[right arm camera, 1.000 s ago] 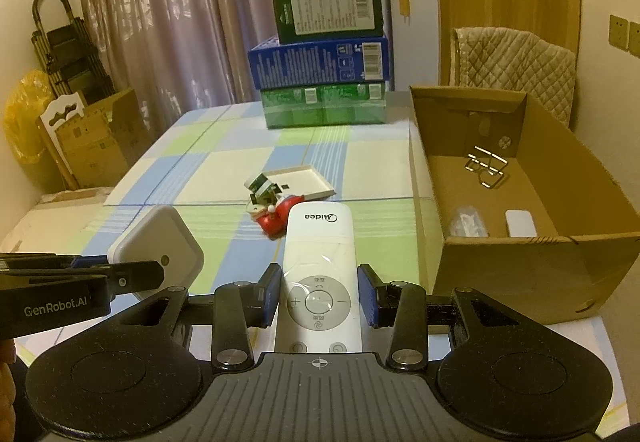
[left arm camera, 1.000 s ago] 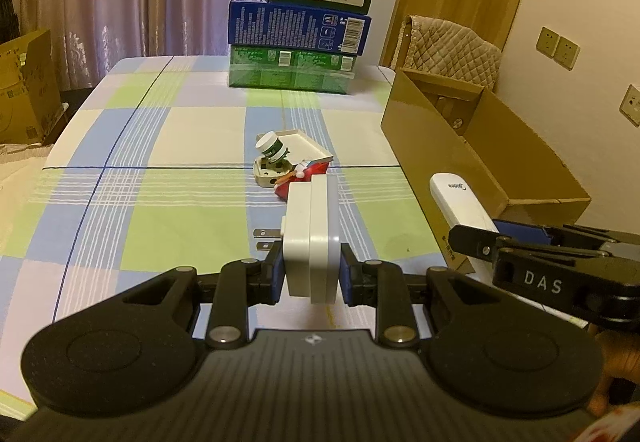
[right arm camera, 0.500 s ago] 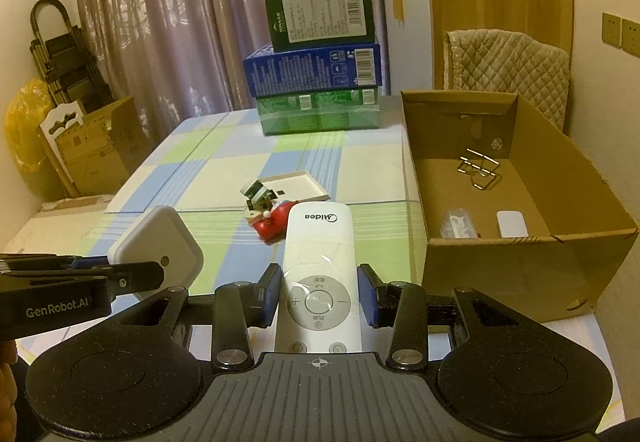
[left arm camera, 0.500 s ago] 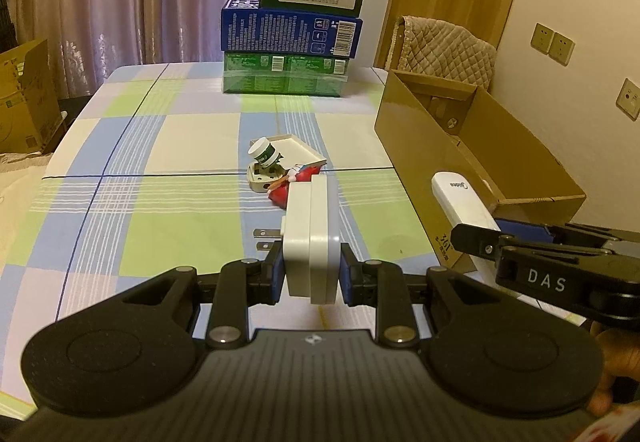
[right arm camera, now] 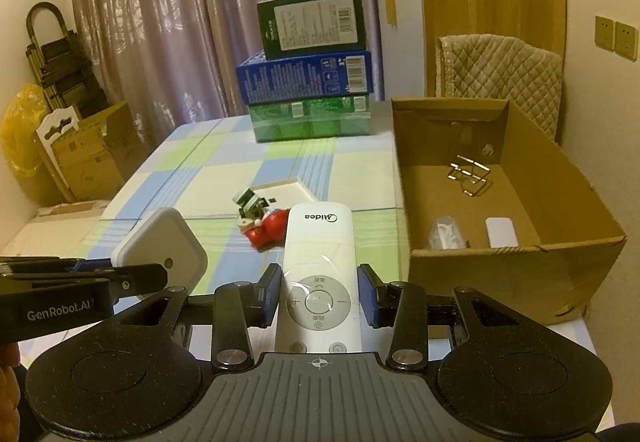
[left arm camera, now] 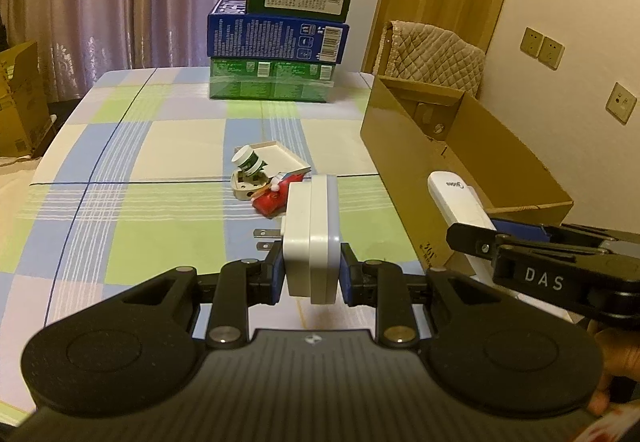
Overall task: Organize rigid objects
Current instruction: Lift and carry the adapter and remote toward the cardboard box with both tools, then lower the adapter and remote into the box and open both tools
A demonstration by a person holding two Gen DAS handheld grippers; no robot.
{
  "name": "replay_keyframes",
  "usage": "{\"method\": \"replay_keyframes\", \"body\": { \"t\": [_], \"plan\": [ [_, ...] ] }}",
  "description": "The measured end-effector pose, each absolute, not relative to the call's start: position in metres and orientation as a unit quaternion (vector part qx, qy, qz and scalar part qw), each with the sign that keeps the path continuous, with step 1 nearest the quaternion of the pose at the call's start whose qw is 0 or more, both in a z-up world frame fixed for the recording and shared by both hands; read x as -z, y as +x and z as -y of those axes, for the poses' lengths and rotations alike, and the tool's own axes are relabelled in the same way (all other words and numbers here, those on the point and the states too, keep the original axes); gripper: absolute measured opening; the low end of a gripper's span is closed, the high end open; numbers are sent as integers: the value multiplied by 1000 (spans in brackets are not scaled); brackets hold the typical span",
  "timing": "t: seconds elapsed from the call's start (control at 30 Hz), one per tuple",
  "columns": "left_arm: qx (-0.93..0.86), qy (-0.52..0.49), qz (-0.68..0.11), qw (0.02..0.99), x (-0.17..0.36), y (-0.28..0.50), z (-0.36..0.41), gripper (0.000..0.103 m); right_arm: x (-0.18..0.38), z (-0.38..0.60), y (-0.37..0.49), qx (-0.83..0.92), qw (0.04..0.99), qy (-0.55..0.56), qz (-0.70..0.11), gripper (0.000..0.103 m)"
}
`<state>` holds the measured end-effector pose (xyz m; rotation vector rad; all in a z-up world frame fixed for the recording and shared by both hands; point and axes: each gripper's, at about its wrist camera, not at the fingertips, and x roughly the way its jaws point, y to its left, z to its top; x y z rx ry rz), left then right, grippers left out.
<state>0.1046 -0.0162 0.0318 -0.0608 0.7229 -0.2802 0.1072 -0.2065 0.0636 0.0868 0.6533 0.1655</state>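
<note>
The left claw [left arm camera: 311, 269] is clamped on a white plug adapter [left arm camera: 311, 238] and the right claw [right arm camera: 318, 296] on a white remote [right arm camera: 318, 274], both above the checked surface [left arm camera: 132, 226]. Ahead sits a small clutter pile [left arm camera: 264, 182], perhaps three or four pieces, with three stacked boxes [left arm camera: 280, 42] behind. The cardboard box [right arm camera: 516, 254] at right holds four items.

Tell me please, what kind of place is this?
Probably a room in a home: a table with a checked cloth, long curtains behind it, and a padded chair by the wall with sockets.
</note>
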Motion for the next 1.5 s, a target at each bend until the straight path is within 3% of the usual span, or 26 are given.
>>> {"method": "replay_keyframes", "body": {
  "t": [1.5],
  "plan": [
    [236, 4, -334, 912, -58, 151, 128, 22, -82, 314, 133, 12, 952, 56, -301, 38]
  ]
}}
